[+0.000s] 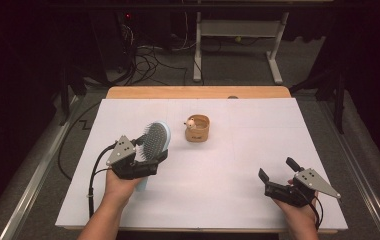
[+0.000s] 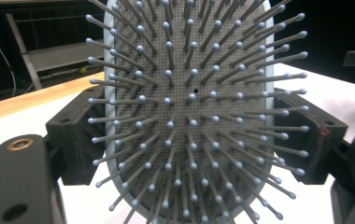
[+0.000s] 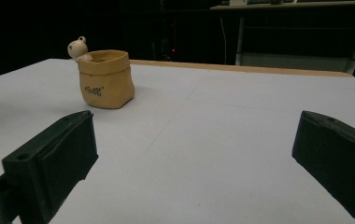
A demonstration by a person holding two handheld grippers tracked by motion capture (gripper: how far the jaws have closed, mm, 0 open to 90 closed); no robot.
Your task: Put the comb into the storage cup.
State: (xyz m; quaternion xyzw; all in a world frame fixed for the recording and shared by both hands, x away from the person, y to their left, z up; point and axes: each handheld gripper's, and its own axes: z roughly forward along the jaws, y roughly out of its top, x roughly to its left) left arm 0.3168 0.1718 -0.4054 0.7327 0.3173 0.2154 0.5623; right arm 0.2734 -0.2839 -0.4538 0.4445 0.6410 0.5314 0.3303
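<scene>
Claw-wise, our left claw clamped the paddle hairbrush, lifted above the tabletop at near left; our right claw gaped empty. We feared the top-heavy brush pivoting loose.

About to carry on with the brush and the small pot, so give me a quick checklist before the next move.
1. Left gripper shut on the pale-blue paddle hairbrush with grey bristles: ok.
2. Brush lifted off the white table sheet: cannot tell.
3. Right gripper open: ok.
4. Tan sack-shaped pot with a small figure on its rim upright: ok.
5. Pot apart from both grippers: ok.
</scene>
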